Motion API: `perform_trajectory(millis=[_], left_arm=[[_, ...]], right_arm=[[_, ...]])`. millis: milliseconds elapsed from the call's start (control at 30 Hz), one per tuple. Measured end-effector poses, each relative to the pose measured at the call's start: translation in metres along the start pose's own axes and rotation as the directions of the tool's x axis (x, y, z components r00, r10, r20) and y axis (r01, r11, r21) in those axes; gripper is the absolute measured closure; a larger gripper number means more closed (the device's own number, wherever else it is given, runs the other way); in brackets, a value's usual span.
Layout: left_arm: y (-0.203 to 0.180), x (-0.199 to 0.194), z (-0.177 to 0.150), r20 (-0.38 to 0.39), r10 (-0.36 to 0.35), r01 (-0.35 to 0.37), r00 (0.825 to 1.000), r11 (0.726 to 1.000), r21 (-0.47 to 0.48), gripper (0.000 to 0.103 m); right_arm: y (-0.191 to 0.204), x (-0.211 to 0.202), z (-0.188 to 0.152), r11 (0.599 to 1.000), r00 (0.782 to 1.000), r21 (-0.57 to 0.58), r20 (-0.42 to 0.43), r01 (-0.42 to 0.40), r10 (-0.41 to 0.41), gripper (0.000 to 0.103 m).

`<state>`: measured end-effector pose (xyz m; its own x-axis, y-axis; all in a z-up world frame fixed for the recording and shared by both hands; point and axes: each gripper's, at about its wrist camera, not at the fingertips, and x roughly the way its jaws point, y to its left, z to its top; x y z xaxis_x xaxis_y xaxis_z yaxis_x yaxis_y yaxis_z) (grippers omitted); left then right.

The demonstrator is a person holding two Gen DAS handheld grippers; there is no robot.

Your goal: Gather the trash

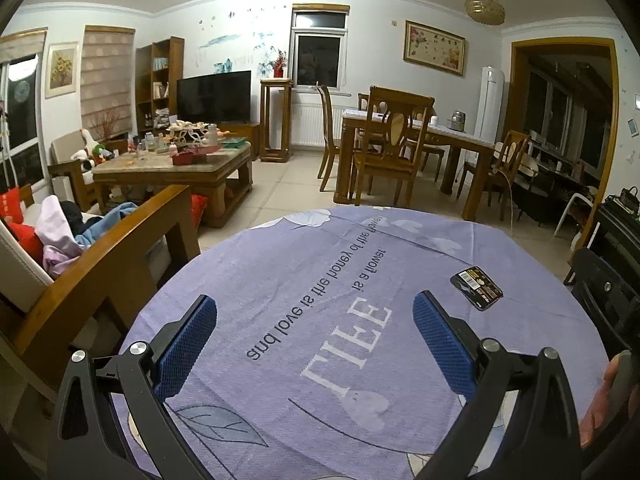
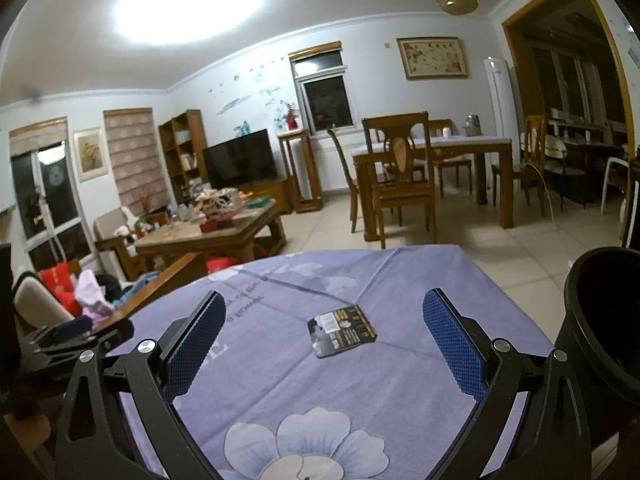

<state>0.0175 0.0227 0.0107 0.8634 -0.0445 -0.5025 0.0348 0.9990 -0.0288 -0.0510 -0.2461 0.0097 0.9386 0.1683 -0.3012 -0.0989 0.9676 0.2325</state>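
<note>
Lying flat on the purple cloth [image 2: 280, 380], a black packet [image 2: 342, 331] is sitting ahead of the right gripper [image 2: 324, 344] — roughly centred between its blue pads [image 2: 454, 350], touching neither. Its jaws are standing spread wide and holding nothing. The left gripper [image 1: 316, 340] is hovering over the printed lettering, jaws likewise spread and empty — the packet [image 1: 476, 288] lies just beyond its right pad. A black bin [image 2: 604, 320] is standing at the table's right edge, mouth open.
</note>
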Motion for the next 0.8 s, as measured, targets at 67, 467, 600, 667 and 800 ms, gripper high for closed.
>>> perform_trajectory(millis=[67,467,600,667,800], left_arm=[[0.0001,0.0002,-0.0001,-0.001,-0.001,0.001,1.0,1.0,-0.001,0.005],[0.0011,0.001,-0.0001,-0.001,0.0,0.0,1.0,1.0,-0.003,0.005],[0.001,0.0012,-0.0004,-0.001,0.0,0.0,1.0,1.0,-0.002,0.005],[0.0011,0.0009,-0.0004,0.0,0.004,-0.004,1.0,1.0,-0.002,0.005],[-0.0007,-0.0017,-0.0006,-0.001,0.009,-0.009,1.0,1.0,-0.004,0.005]], right_arm=[[0.0009,0.001,0.0,1.0,1.0,0.003,-0.001,0.002,-0.002,0.006],[0.0013,-0.0003,0.0011,1.0,1.0,0.0,0.0,0.002,-0.002,0.006],[0.0005,-0.0007,0.0016,1.0,1.0,0.0,-0.001,0.001,-0.001,0.006],[0.0007,-0.0006,0.0016,1.0,1.0,0.0,-0.001,0.002,-0.002,0.006],[0.0002,-0.001,0.0021,1.0,1.0,0.0,0.0,0.002,-0.002,0.006]])
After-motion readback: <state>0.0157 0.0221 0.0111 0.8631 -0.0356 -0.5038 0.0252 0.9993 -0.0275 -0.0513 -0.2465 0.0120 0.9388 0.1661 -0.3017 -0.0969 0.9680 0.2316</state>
